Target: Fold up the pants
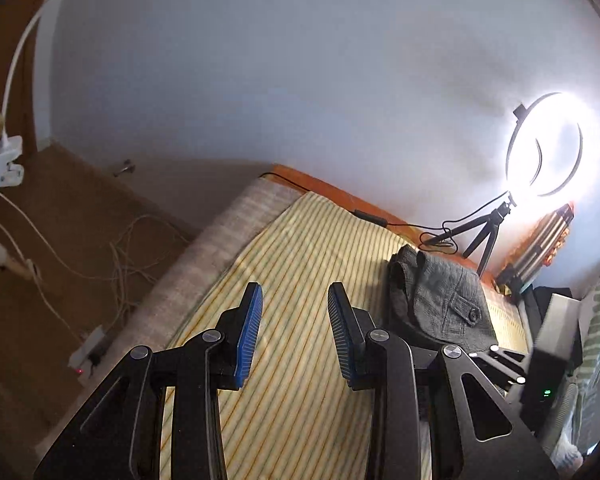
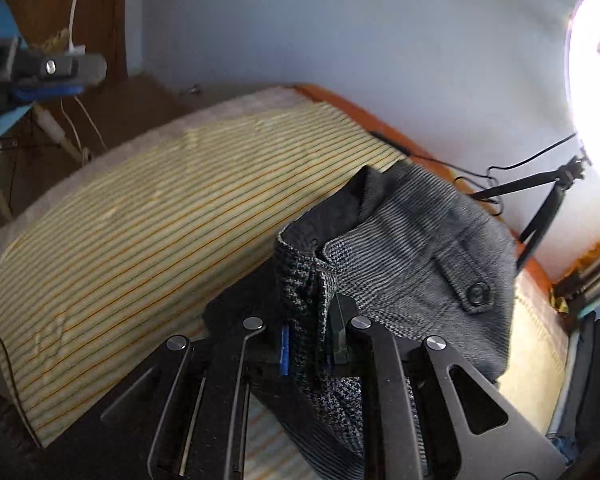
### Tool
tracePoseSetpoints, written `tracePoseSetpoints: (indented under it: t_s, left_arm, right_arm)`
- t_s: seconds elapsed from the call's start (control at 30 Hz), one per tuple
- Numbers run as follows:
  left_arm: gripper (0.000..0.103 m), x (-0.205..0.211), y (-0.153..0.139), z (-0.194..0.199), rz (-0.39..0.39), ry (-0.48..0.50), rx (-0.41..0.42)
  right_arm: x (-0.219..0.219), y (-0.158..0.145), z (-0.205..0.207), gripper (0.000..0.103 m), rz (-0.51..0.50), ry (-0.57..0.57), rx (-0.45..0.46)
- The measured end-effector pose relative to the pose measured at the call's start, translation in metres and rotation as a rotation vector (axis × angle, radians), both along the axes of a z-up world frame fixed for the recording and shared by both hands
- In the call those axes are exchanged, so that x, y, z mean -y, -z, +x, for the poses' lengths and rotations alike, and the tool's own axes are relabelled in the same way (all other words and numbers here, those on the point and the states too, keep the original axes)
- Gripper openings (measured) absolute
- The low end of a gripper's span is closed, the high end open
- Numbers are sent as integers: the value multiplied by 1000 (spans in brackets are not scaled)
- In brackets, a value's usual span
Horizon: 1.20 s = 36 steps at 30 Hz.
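The grey checked pants [image 1: 444, 296] lie bunched on the striped yellow bed cover [image 1: 300, 264], right of my left gripper [image 1: 294, 300]. That gripper is open and empty above the cover, its blue pads apart. In the right wrist view my right gripper [image 2: 308, 344] is shut on the waistband edge of the pants [image 2: 412, 240] and holds the cloth lifted off the bed. A buttoned back pocket [image 2: 474, 292] faces up. The left gripper also shows in the right wrist view [image 2: 44, 76], at the far left, raised above the bed.
A lit ring light on a small tripod [image 1: 540, 152] stands at the bed's far edge by the wall, with its cable [image 1: 372, 218] along the orange bed frame. A metal flask [image 1: 540, 244] and dark boxes [image 1: 552, 344] sit at right. Cables and a power strip [image 1: 88, 348] lie on the floor left.
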<state>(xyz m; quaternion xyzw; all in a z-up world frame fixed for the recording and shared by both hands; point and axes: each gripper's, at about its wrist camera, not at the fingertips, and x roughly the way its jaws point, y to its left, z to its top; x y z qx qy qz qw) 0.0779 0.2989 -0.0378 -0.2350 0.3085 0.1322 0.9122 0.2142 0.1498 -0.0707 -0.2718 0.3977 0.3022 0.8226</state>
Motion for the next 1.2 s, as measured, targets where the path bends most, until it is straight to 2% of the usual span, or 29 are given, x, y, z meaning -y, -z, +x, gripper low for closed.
tracePoseSetpoints:
  t_s: [0.13,0.23,0.27,0.3,0.43,0.53,0.7,0.8,1.0,1.13,1.2]
  left_arm:
    - [32,2,-1,4,9,1,0]
    - [32,6,-2,9,7,9,1]
    - [32,9,-4,10,12,15,0]
    - [32,12,-5,12,22,21,0]
    - [32,30,-10,24,40,79,0]
    - [32,54,-16,36,58,145,1]
    - [32,110,-15,63,84,291,-21]
    - [32,140,-9,86,49,371,-53]
    - [32,182,-15,142,26,480,-98]
    - [32,222,-9,186,112,568,-172]
    - [32,234,1,202,121,602,-208]
  right_arm:
    - [2,2,4,14,27,1,-39]
    - [8,-5,5,24,86,-2,-108]
    - [9,-10,3,33,119,-7,-130]
    - [15,-17,1,37,163,-10,-156]
    - [73,-51,-11,50,353,41,-181]
    - [134,-64,-17,51,457,127,-198]
    - [212,-53,-28,51,466,240,-204]
    - [238,-36,-26,51,445,270,-224]
    - [252,-16,-25,51,458,224,-256]
    - [250,3,-14,51,492,226,-301]
    - [251,9,-10,51,498,245,-307]
